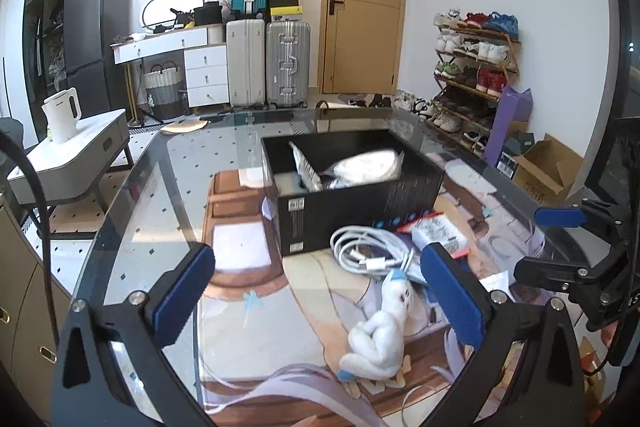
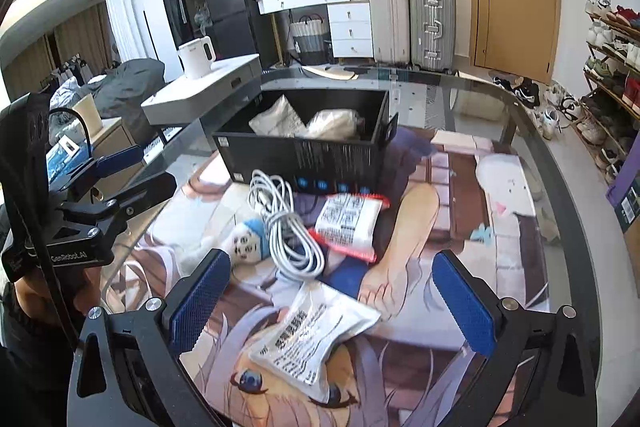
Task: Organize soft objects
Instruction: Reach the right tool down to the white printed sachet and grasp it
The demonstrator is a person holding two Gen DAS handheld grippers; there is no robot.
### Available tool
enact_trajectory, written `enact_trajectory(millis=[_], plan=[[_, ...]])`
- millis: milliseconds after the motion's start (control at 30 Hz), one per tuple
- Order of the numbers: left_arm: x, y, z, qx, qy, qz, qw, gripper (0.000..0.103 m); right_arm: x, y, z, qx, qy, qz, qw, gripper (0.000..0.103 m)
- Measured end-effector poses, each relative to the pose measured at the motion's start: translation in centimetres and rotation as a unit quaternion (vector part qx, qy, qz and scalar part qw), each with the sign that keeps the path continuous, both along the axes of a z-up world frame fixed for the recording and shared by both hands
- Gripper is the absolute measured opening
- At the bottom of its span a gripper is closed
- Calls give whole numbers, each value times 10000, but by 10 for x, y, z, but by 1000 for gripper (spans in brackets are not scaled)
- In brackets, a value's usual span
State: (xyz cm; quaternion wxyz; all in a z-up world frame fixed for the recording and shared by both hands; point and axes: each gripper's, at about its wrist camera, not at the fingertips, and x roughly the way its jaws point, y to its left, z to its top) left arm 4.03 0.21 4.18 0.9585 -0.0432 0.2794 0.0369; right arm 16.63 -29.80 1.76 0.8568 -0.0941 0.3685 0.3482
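White plush doll [image 1: 380,331] lying mid-table, touching coiled white cable [image 1: 368,247]; left tool [image 1: 316,291] and right tool [image 2: 332,303] both spread apart, holding nothing.

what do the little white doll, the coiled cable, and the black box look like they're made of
Little white doll: plush fabric, seemingly stuffed; fuzzy matte surface, soft rounded limbs.
Coiled cable: white plastic or rubber sheath, smooth with a slight sheen, bending in loose loops.
Black box: probably printed cardboard; thin straight walls, matte black, small printed labels.
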Motion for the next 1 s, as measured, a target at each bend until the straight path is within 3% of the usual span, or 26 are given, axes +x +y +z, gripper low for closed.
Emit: enact_trajectory(millis=[500,1000], plan=[[0,-7,-27,5,222,-137,9997,103,1,-6,-42,-149,623,-428,9970,102],[-1,-15,-37,28,357,-362,9987,103,-2,10,-69,-662,475,-583,9950,102]])
